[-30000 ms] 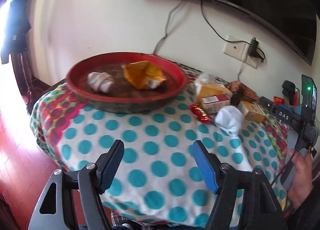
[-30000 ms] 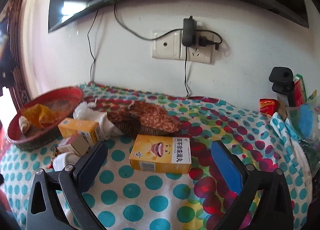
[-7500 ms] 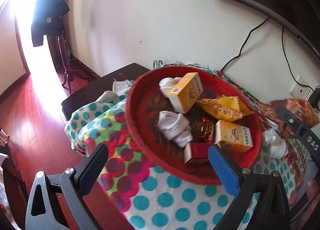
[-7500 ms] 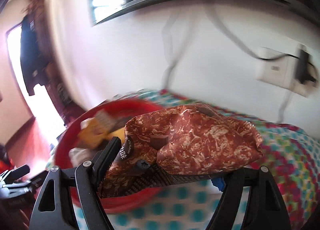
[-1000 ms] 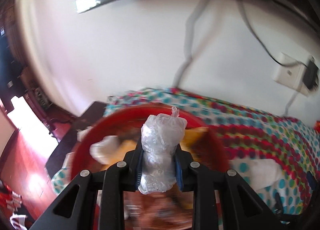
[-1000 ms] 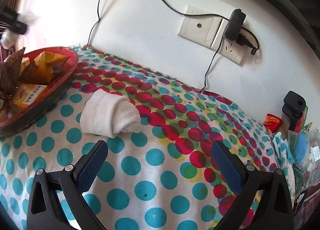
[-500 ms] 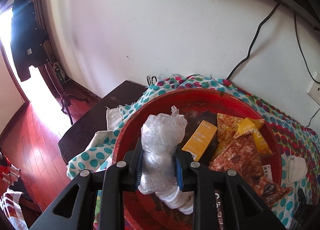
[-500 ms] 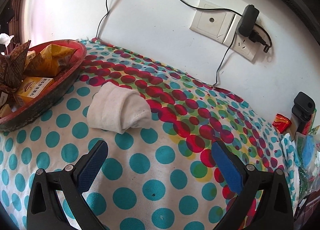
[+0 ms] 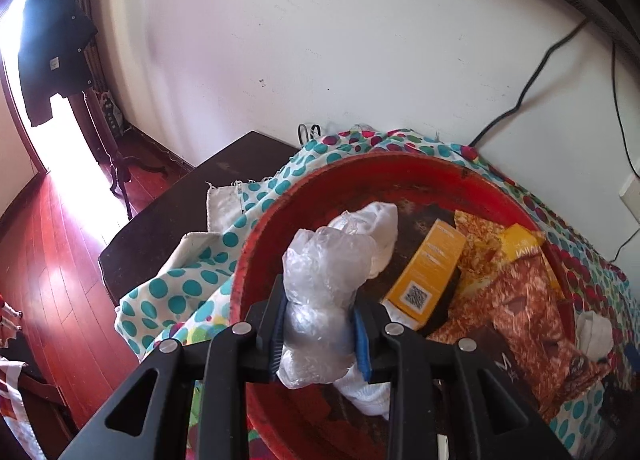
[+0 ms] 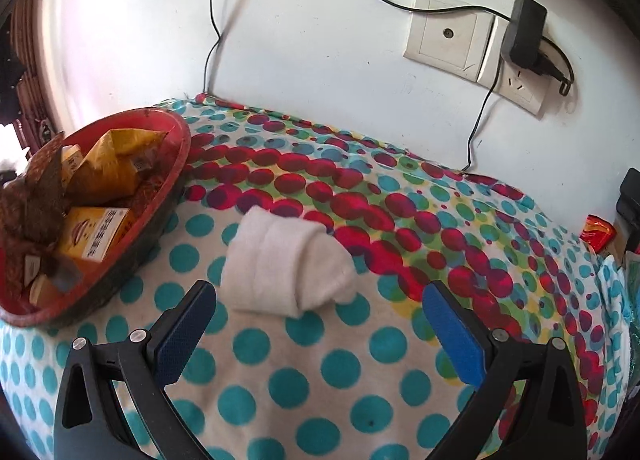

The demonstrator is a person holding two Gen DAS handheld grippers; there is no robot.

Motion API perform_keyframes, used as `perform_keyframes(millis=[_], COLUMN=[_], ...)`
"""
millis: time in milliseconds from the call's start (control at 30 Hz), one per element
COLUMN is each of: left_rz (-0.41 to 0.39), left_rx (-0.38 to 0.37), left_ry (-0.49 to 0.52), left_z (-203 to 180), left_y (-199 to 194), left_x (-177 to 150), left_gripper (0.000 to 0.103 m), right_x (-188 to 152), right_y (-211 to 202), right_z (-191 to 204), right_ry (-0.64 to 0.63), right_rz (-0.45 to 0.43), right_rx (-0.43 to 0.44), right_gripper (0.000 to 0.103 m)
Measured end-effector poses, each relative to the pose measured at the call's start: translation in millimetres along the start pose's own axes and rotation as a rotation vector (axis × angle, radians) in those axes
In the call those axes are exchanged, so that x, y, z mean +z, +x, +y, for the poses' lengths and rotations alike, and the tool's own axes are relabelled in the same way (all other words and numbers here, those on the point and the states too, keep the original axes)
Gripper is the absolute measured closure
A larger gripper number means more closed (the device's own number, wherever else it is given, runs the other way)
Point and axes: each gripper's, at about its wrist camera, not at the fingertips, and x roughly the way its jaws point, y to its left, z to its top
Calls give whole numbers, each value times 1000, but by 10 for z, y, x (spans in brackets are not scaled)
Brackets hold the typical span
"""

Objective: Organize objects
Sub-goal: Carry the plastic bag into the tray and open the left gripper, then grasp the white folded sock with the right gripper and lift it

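Left wrist view looks steeply down, close over the red tray [image 9: 256, 244]; right wrist view catches that tray [image 10: 176, 163] at its left edge

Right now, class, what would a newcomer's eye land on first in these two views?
First, the crumpled clear plastic bag gripped in the left gripper, its jaws just opening slightly, above the red tray crowded with snack packets. Next, the rolled white sock lying alone on the polka-dot tablecloth, ahead of the open right gripper.
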Motion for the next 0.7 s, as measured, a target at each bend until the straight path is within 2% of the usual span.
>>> perform_keyframes(millis=[33, 100, 167, 200, 267, 333, 467, 500, 567, 633, 667, 700], left_rz=[2, 7, -8, -36, -80, -115, -156, -149, -145, -114, -90, -92], left_rx=[3, -2, -5, -29, -67, -73, -145, -144, -95, -74, -69, -51], left_ry=[3, 2, -4, -13, -12, 21, 23, 23, 7, -20, -8, 11], left_z=[-4, 6, 39, 63, 88, 99, 165, 168, 185, 200, 174, 144], left_y=[20, 68, 66, 11, -122, -318, -862, -986, -1110, -1137, -1111, -1108], left_x=[-42, -96, -136, -155, -191, -284, -767, -959, -1217, -1422, -1481, -1502], left_gripper=[73, 62, 15, 11, 11, 11, 11, 11, 11, 11, 11, 11], right_x=[24, 51, 61, 63, 66, 72, 91, 98, 111, 116, 118, 121], right_y=[18, 62, 111, 133, 174, 206, 249, 277, 335, 379, 390, 398], right_z=[17, 31, 42, 49, 62, 67, 46, 46, 55, 79, 93, 109], right_ry=[6, 17, 27, 26, 21, 16, 49, 58, 69, 72, 68, 62], right_rz=[-8, -2, 13, 19, 26, 31, 28, 35, 49, 58, 59, 57], right_rx=[-2, -14, -9, -22, -31, -52, -55, -51, -66, -70, -69, -75], right_gripper=[0, 0, 0, 0, 0, 0, 0, 0, 0, 2, 9, 25])
